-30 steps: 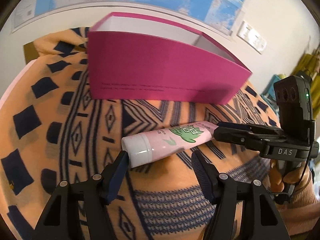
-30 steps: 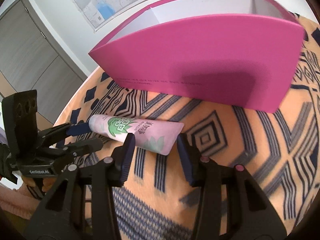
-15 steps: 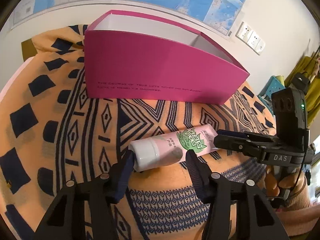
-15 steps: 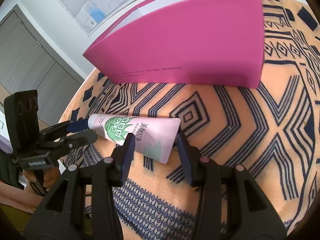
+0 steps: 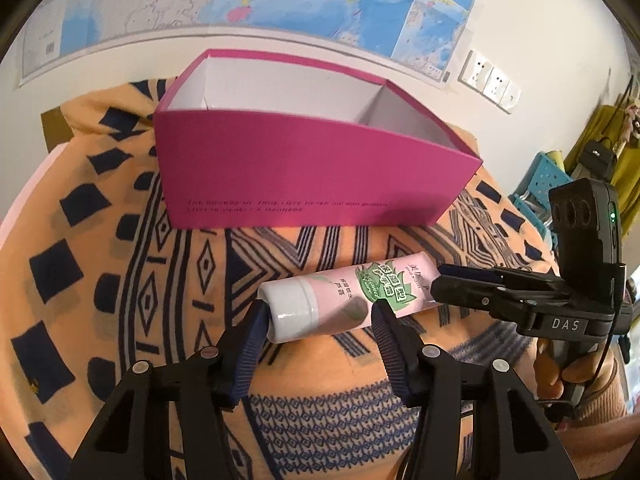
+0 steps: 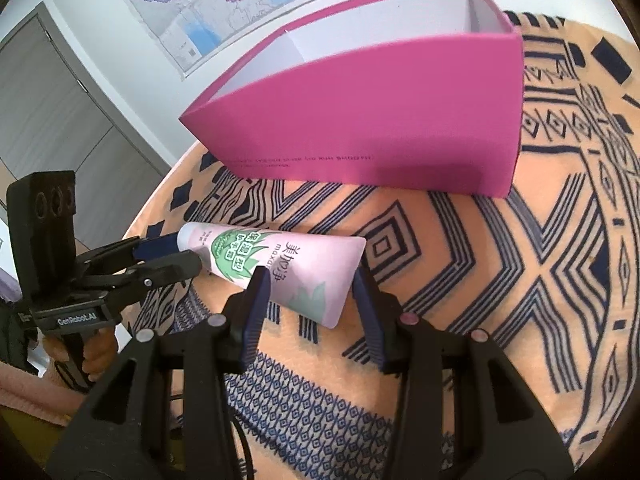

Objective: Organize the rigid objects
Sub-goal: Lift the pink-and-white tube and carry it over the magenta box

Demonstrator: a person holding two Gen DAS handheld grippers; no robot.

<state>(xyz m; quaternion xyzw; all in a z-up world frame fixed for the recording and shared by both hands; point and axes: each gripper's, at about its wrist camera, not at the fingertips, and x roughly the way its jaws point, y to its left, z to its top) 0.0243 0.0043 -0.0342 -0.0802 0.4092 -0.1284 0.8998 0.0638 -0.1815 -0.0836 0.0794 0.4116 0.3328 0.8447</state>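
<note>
Pink tube (image 5: 352, 296) held off the patterned cloth (image 5: 120, 280) in front of the magenta box (image 5: 312, 176), white cap (image 5: 290, 310) toward the left, crimped end (image 6: 348, 276) toward the right. Clamped at the cap end by the left gripper (image 5: 318, 326), pads pressed on cap and shoulder; clamped at the flat end by the right gripper (image 6: 310, 294), pads on either side of the crimp. Box open at the top, white inside, nothing to be seen in it from here, standing just behind the tube. For the step in hand, likely lifting the tube over the near wall: best raised level with both ends together, carried clear of the rim, then lowered lengthwise along the box before either grip lets go. Soft tube body, so light pressure only; a hard squeeze at the cap could twist it out of line.
</note>
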